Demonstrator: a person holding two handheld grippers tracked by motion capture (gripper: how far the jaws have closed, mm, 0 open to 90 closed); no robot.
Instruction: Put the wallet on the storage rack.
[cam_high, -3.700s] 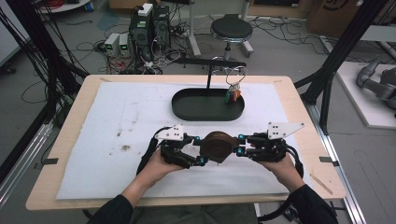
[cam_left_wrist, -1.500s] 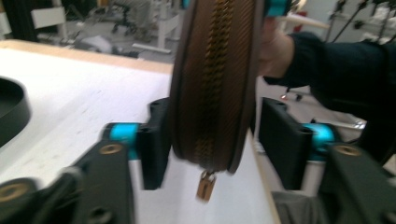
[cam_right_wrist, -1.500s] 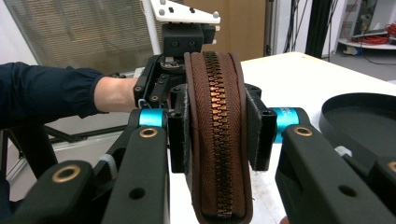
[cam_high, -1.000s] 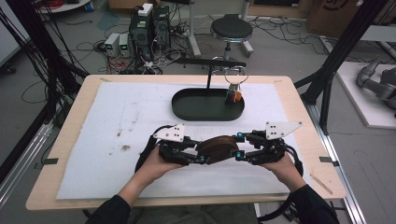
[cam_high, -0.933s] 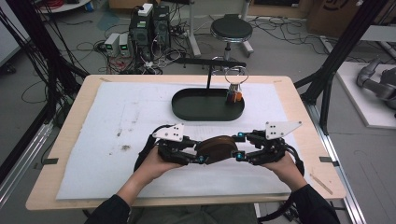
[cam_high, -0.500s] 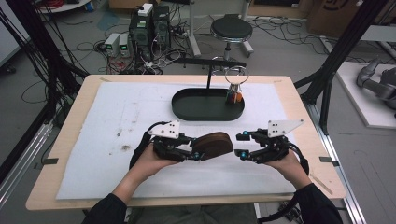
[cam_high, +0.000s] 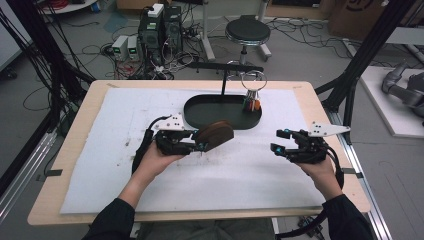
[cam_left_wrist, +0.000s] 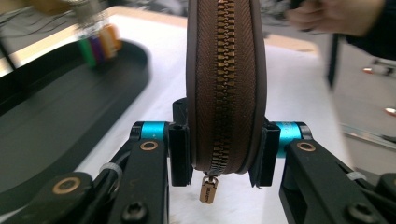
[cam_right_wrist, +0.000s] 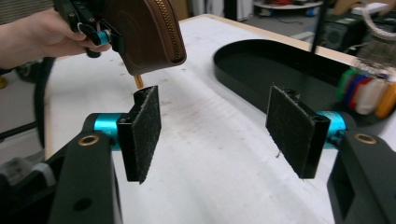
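Since a second earlier, both hands had parted above the desk (cam_high: 90, 200): the left tongs (cam_high: 200, 145) carried the brown zipped pouch (cam_high: 215, 135), pinched edge-up, toward the black tray (cam_high: 200, 107), while the right tongs (cam_high: 276, 140), jaws just opening, stood spread and empty near the right edge.

In the left gripper view the pouch (cam_left_wrist: 226, 88) is cut off by the top edge, and the colored tags (cam_left_wrist: 99, 44) are blurred. The pouch hides part of the tray (cam_high: 200, 109) in the high view.
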